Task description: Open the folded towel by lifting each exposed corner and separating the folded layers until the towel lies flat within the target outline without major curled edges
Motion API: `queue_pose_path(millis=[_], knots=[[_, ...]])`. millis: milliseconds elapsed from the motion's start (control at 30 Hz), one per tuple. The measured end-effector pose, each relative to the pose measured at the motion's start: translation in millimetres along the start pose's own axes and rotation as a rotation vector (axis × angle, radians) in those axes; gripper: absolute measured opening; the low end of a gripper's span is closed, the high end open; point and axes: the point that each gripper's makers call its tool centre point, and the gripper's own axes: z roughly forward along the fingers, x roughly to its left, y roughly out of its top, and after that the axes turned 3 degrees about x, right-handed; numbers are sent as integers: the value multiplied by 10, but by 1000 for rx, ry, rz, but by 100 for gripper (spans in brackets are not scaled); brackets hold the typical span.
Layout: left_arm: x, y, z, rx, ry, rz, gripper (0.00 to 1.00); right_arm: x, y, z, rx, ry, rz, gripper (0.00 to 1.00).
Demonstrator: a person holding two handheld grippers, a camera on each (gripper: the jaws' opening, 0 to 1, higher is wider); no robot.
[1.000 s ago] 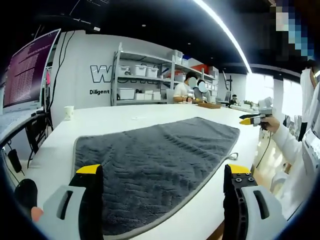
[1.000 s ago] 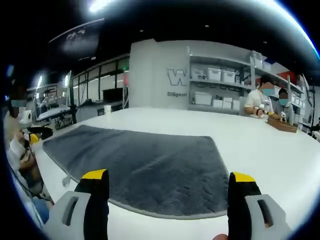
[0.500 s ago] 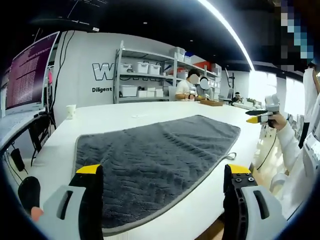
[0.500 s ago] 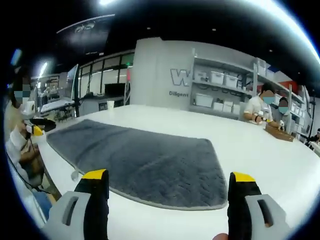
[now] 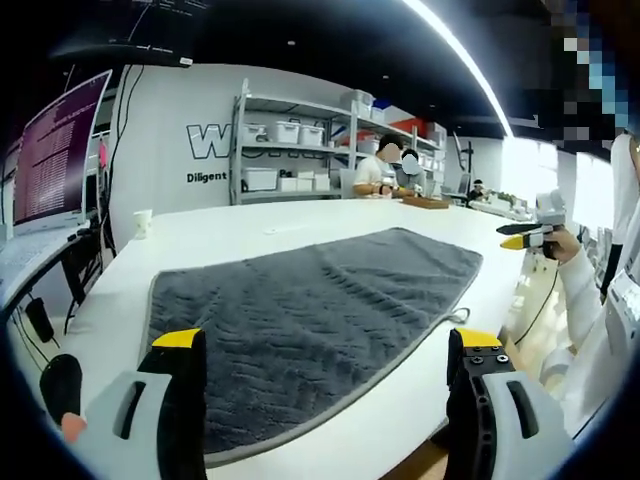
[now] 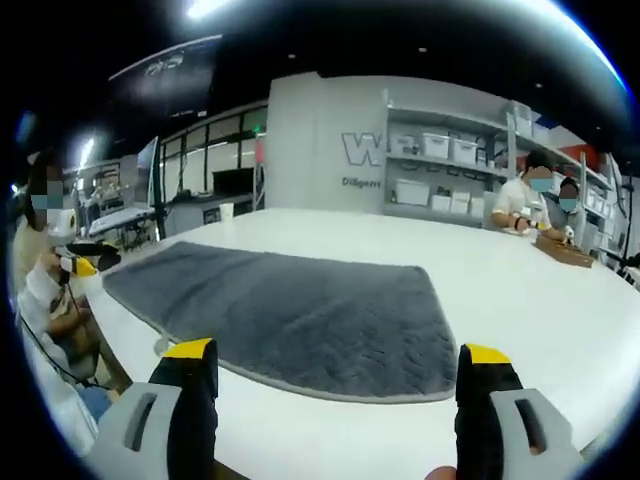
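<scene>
Tools (image 5: 325,345) (image 6: 335,355) wide open (empty), above flat towel (image 5: 300,320).

White wall (image 5: 160,140), storage shelving (image 5: 290,150), monitor (image 5: 55,150), ceiling light strip (image 5: 460,60).

The left gripper view looks from just above the near edge of the white worktop (image 5: 300,225), low and almost level, along the length of the grey towel (image 5: 300,310) toward the shelves (image 5: 290,150) at the back wall. Its own fingers (image 5: 180,380) rise at the bottom, wide apart.

The right gripper view looks from the other end of the same edge, also low — it crosses the towel (image 6: 300,315) at a slant toward the same shelves (image 6: 440,170).

Both views share the towel, the worktop and the shelves; each also catches the other gripper — the right gripper (image 5: 522,240) at the right border, the left gripper (image 6: 80,262) at the left border.
</scene>
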Motion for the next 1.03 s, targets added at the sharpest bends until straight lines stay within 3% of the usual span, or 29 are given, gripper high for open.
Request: queue_pose_path(millis=[533,700,1033], knots=[[-85,-52,8,10,0,-16,99,-74,-108,-132,59,-48,-24,99],[-97,-76,-1,18,1,-17,99,-128,-228,-162,123,-71,-43,99],[-90,-109,-14,26,8,-23,99,-72,-162,-143,101,-63,-74,99]])
